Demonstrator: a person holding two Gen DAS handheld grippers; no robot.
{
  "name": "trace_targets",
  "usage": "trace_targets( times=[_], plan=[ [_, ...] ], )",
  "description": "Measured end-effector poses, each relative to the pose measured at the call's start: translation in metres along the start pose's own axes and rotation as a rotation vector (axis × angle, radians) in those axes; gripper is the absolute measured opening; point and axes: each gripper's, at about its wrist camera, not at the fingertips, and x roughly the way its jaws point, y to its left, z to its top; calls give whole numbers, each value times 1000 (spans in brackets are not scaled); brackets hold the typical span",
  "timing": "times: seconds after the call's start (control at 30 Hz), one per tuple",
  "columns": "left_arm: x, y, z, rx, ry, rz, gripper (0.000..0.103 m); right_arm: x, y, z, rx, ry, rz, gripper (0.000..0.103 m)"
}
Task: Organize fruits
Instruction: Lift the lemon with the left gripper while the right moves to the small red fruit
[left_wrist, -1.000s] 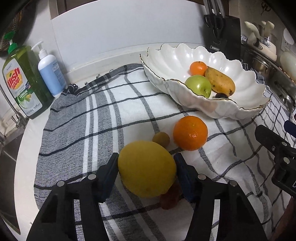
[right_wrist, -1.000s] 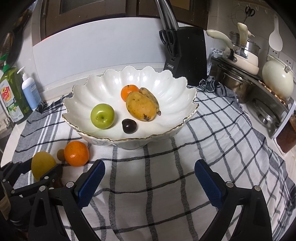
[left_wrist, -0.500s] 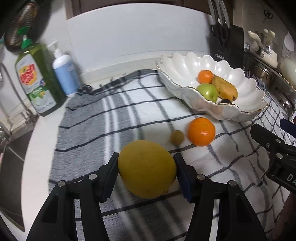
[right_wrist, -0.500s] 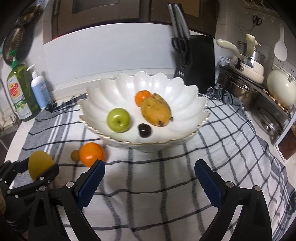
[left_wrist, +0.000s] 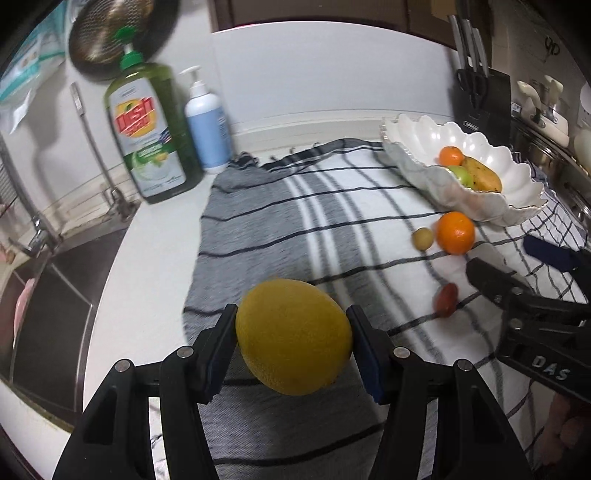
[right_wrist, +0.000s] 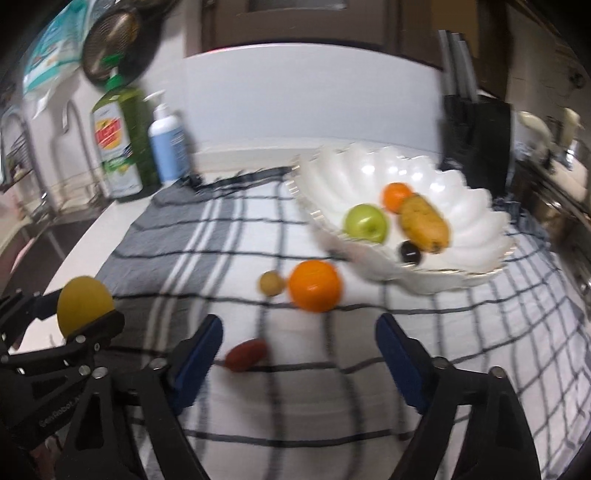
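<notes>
My left tool (left_wrist: 291, 338) clamps the lemon (left_wrist: 293, 336); my right tool (right_wrist: 299, 363) is closing, empty, orange (right_wrist: 314, 285) just ahead.

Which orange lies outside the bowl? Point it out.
The larger orange on the cloth, beside the small brownish fruit; the smaller orange sits inside the bowl.

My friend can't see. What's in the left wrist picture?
The left gripper holds a big yellow fruit above a checked cloth. Farther off, an orange lies beside a white bowl of fruit.
</notes>
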Motion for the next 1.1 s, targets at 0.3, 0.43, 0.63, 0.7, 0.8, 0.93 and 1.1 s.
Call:
trace_targets(
  times=[0.3,0.43,0.63,0.7,0.8,0.93,1.1],
  plan=[
    [3,19,-11,-39,14,-1,58,23,24,-12,-36,79,61,46],
    [3,22,-10,-45,14,-5,58,28,25,-14,-34,98,71,34],
    [2,24,-10,-46,12,-7,58,38,27,-17,-28,127,85,32],
    [1,24,-10,-46,12,-8,58,37,27,-17,-28,123,90,26],
    [1,23,-10,-46,12,-9,58,37,28,-17,-29,122,96,25],
    [-2,23,-10,-46,8,-8,58,33,30,-17,-35,114,100,25],
    [-6,21,-7,-45,2,-13,58,22,30,-13,-40,88,106,25]
  ],
)
